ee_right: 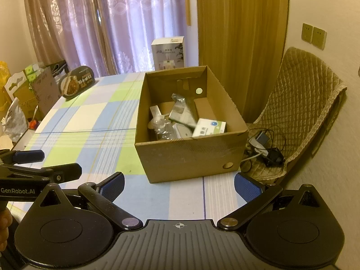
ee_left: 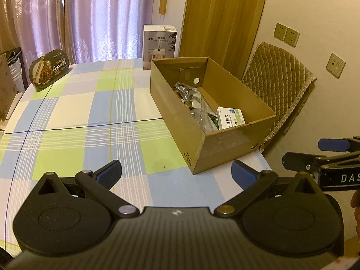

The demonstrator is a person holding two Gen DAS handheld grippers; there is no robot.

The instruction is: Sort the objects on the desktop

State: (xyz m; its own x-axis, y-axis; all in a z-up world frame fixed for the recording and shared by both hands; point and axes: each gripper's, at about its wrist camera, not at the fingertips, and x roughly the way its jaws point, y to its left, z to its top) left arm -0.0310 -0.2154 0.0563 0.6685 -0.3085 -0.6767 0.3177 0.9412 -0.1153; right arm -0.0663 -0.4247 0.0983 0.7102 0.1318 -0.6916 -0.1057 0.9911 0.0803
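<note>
Hovering empty and spread wide at the frame bottom, both the left gripper (ee_left: 176, 175) and right gripper (ee_right: 178, 186) face the cardboard box (ee_right: 189, 155); the remaining noodle bowl (ee_left: 48, 68) sits upper left, nearer the left gripper.

- The cardboard box (ee_right: 189, 155) is brown, open-topped and upright, standing on the checked tablecloth (ee_right: 90, 121) at the table's right side, near the edge.
- A white-and-green medicine carton (ee_right: 210, 127) lies tilted inside the cardboard box, against its near right corner.
- A silvery foil pouch (ee_right: 180, 110) leans in the middle of the cardboard box, reaching toward the far wall.
- Crumpled clear plastic packaging (ee_right: 163, 128) sits in the cardboard box's near left part, beside the pouch.
- A small white piece (ee_right: 155, 112) pokes up just behind that packaging; what it is cannot be told.
</note>
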